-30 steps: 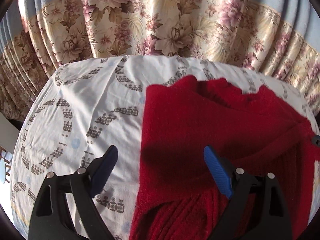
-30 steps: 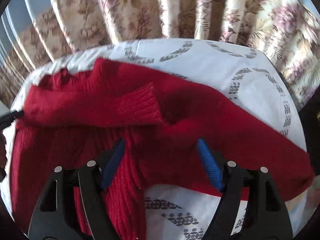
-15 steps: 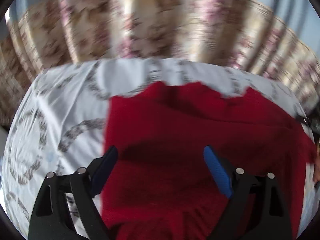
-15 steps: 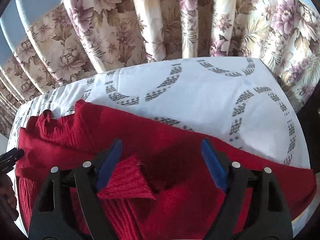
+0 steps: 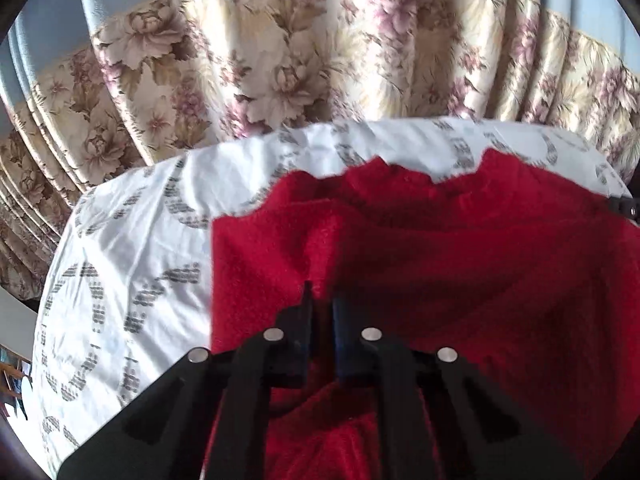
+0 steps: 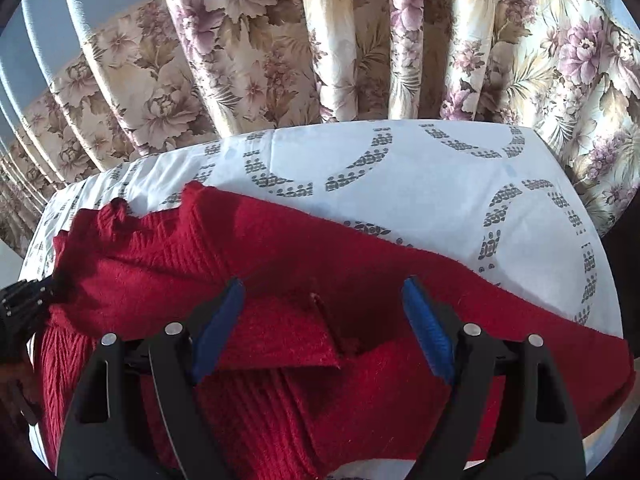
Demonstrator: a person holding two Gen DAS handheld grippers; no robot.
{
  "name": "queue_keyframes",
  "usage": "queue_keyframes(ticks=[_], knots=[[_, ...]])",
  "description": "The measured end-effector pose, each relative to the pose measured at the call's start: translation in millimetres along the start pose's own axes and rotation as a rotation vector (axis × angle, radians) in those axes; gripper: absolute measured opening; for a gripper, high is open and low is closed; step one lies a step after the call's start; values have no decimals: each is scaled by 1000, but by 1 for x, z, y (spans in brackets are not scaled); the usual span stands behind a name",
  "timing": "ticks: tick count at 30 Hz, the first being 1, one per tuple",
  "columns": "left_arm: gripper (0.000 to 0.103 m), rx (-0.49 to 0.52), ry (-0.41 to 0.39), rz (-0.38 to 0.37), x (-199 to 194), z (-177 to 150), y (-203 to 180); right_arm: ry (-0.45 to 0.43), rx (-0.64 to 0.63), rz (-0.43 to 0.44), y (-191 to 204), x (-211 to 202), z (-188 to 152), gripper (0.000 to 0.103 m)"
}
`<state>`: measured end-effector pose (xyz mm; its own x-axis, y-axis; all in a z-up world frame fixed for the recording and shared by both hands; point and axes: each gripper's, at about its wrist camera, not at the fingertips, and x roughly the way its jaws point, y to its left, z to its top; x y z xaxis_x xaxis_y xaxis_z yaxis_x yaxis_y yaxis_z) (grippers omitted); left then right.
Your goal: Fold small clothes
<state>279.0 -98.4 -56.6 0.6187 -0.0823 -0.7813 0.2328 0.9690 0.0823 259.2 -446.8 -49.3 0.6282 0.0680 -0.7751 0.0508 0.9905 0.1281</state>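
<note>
On bed sheet (image 6: 400,168): L gripper (image 5: 322,304) jaws clamp red sweater (image 5: 460,272); R gripper (image 6: 324,312) jaws apart.

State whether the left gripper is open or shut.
Shut: the left gripper has its jaws pinched on a ridge of the red knitted sweater.

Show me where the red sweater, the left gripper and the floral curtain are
red sweater (image 6: 280,248): right wrist view, on its upper knit body.
left gripper (image 5: 322,304): left wrist view, between its closed fingertips pinching sweater fabric.
floral curtain (image 6: 248,60): right wrist view, on a middle pleat.
</note>
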Motion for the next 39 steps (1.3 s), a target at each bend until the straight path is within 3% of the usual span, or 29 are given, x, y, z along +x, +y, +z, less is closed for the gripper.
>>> queue_keyframes(ticks=[5,11,14,15,16,17,18,19,21,27,31,36,38,39], knots=[[8,-58,-8,-6,-6,3,24,19,-4,25,3,4,1,82],[8,-44,-11,-21,-8,-5,25,34,38,84,9,13,8,82],[8,-46,-3,-26,-5,-8,25,33,-25,125,27,13,7,81],[8,-48,0,-28,-5,-8,25,38,-49,116,32,15,6,73],[8,-50,1,-31,-5,-8,25,51,-68,111,35,18,5,54],[8,-52,1,-32,-5,-8,25,62,-69,117,36,20,5,43],[8,-53,1,-34,-5,-7,26,67,-66,132,36,22,4,21],[8,-54,2,-34,-5,-7,26,59,-71,127,36,21,4,12],[8,-61,6,-39,-5,-7,28,36,-103,115,38,16,1,8],[8,-81,18,-46,-10,-14,35,-17,-173,189,30,-13,-16,5],[9,-100,54,-79,-9,-22,45,22,-257,194,27,-19,-45,1],[10,-109,62,-123,-15,-31,52,56,-240,204,12,-23,-78,1],[10,-95,59,-116,-17,-31,50,17,-168,216,3,-29,-76,4],[10,-95,61,-117,-17,-32,49,3,-130,223,-2,-31,-73,16]])
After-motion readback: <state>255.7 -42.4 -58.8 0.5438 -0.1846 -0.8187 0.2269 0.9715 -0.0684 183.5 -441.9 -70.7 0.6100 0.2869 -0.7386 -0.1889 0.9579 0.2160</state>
